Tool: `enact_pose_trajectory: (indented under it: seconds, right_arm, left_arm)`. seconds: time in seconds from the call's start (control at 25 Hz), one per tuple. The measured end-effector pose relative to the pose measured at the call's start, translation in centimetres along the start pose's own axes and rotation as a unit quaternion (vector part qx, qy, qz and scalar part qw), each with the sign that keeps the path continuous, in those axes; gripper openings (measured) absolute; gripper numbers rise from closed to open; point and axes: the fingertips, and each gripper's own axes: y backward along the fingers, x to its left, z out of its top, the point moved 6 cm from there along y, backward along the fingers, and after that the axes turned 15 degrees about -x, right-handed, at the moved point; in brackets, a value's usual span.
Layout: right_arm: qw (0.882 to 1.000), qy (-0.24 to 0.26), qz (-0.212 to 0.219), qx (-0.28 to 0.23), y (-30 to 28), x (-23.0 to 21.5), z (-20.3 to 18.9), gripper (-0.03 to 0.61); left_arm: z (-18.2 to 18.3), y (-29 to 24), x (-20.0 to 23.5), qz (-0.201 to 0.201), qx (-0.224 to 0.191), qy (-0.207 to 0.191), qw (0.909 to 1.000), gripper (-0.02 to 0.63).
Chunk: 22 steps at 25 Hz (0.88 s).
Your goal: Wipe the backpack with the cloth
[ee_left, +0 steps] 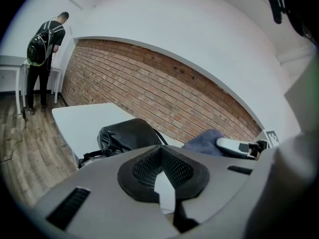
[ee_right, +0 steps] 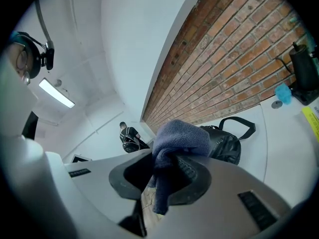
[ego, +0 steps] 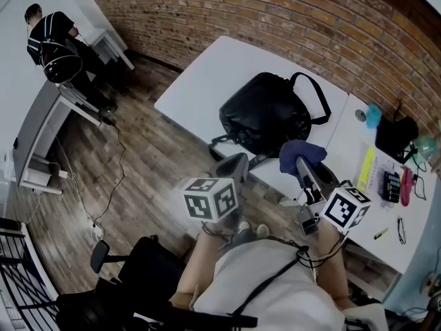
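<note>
A black backpack (ego: 265, 112) lies on the white table (ego: 207, 81), its handle strap toward the brick wall. My right gripper (ego: 301, 163) is held above the table's near edge, just in front of the backpack, shut on a bunched blue cloth (ego: 301, 154). In the right gripper view the cloth (ee_right: 182, 141) hangs between the jaws of the right gripper (ee_right: 172, 168), with the backpack (ee_right: 227, 143) beyond. My left gripper (ego: 234, 165) hovers off the table's front edge, short of the backpack (ee_left: 124, 136). The left gripper (ee_left: 162, 158) is shut and holds nothing.
To the right the table carries a black bag (ego: 396, 136), a teal object (ego: 373, 116), a yellow sheet (ego: 366, 167) and a calculator (ego: 391, 185). A person (ego: 52, 40) with a backpack stands at desks far left. A black chair (ego: 138, 274) is beside me.
</note>
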Motion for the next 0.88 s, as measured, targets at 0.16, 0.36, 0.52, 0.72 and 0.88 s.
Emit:
enact_pose_trajectory:
  seconds: [0.16,0.36,0.52,0.72,0.88]
  right_arm:
    - [1.0,0.013,0.01,0.006,-0.2,-0.3,0.0,0.074]
    - [1.0,0.01,0.004,0.012,-1.7,-0.8,-0.4,0.074]
    - [1.0,0.017,-0.011,0.012,-4.3,-1.6,-0.7,0.074]
    - [0.998,0.005,-0.06,-0.015,-8.7,-2.6,-1.0,0.074]
    - [0.995,0.01,-0.096,-0.031,-12.1,-2.4,-1.3,0.074]
  left_arm:
    - [-0.1,0.1,0.0,0.006,-0.011,0.005,0.9999,0.003]
    - [0.2,-0.8,1.2,0.01,-0.015,0.01,0.9998,0.004]
    - [1.5,-2.8,3.4,0.0,-0.01,0.004,0.9999,0.004]
    - [3.6,-6.3,7.3,-0.027,0.018,-0.005,0.9995,0.004]
    - [5.8,-8.9,11.0,-0.044,0.043,-0.007,0.9981,0.003]
